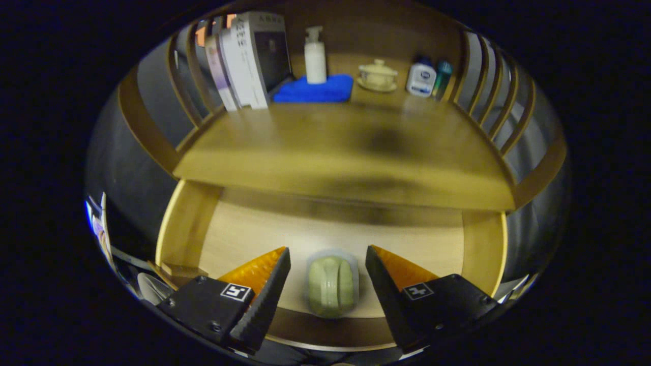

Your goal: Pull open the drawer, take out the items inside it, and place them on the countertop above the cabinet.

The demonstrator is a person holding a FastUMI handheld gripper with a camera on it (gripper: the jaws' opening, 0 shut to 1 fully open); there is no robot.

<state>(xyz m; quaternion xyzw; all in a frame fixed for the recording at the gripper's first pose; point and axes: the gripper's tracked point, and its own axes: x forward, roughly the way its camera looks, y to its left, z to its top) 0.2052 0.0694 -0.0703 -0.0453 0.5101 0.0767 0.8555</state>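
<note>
In the gripper view, the claw hangs over an open wooden drawer, its two fingers spread wide apart and pressing on nothing. Between the fingers, low in the drawer near its front wall, lies a small pale green object with a whitish edge around it; the picture is blurred there, so what it is cannot be told. Neither finger touches it: there is a gap on each side. The rest of the drawer's light wooden floor lies bare beyond the fingertips.

Above the drawer runs the wooden counter of the cabinet, its front part bare and crossed by a dark shadow. Slatted wooden rails stand on both sides of it. At the back of the counter, on the left, several books stand upright and lean slightly. Just beside them lies a folded blue cloth, and a white pump bottle stands on it. Further right sits a cream lidded cup on a saucer, then a white bottle with a blue label, touching or just beside a teal bottle near the right rail.
</note>
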